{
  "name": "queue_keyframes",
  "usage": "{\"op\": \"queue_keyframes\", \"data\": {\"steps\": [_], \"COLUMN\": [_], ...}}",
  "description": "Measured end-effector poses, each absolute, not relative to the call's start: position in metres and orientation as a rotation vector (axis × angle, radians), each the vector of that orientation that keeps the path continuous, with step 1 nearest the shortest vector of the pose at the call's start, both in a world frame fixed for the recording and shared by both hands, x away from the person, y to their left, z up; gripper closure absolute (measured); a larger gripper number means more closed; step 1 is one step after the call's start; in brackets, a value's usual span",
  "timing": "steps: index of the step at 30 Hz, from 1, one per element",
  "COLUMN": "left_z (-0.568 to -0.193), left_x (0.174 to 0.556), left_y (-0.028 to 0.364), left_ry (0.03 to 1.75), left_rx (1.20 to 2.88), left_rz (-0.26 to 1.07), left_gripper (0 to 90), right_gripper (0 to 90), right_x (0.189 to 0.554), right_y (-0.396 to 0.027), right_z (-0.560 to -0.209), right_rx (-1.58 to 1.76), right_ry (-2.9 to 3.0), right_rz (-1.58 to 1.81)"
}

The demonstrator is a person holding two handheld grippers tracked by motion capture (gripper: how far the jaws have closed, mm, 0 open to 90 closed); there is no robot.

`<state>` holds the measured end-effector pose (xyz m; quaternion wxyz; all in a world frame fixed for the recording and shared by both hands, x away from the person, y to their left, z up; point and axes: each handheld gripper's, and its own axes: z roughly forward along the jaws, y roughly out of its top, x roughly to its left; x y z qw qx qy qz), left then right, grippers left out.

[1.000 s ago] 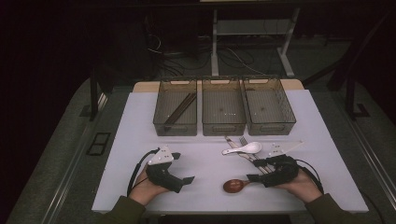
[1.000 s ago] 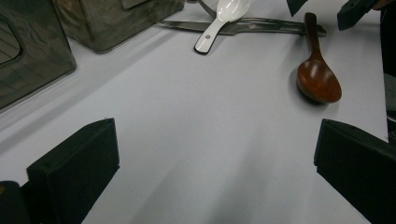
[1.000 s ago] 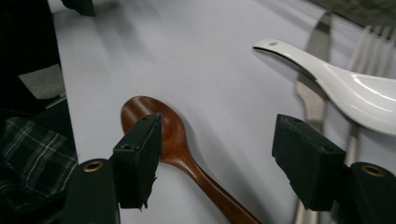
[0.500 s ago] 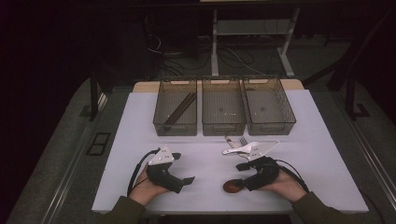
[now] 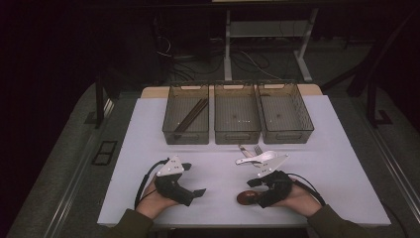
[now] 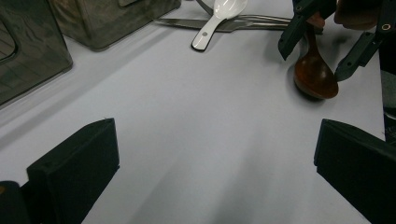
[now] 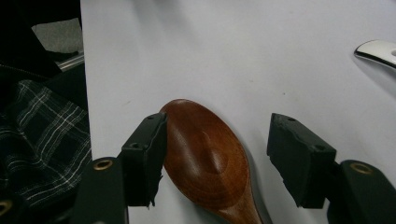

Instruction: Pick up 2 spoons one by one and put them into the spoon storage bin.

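Wooden spoon's (image 7: 205, 163) handle cut off at the bottom edge (right gripper view)

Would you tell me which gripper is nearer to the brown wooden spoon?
The right gripper: its open jaws straddle the wooden spoon, one pad beside the bowl. The left gripper rests apart, across bare table.

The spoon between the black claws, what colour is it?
The wooden spoon is a shiny reddish brown, seen best in the right gripper view.

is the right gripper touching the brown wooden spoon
Cannot tell. In the right gripper view the right gripper straddles the wooden spoon; one pad meets its edge, the other stands clear.
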<state>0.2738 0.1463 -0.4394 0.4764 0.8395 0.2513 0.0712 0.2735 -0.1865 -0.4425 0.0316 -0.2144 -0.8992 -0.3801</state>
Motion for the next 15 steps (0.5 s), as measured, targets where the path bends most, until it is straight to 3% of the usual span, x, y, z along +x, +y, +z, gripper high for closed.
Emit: {"op": "queue_keyframes", "data": {"steps": [15], "left_z": [-0.4392], "left_x": [0.2730], "left_y": [0.1463], "left_ry": [0.611], "left_rx": [2.052], "left_rz": [0.175], "left_gripper": [0.0], "right_gripper": [44.7], "right_x": [0.2694], "right_y": [-0.1841], "right_z": [-0.4455], "right_rx": [-0.563], "right_ry": [-2.859], "right_rz": [-1.123]}}
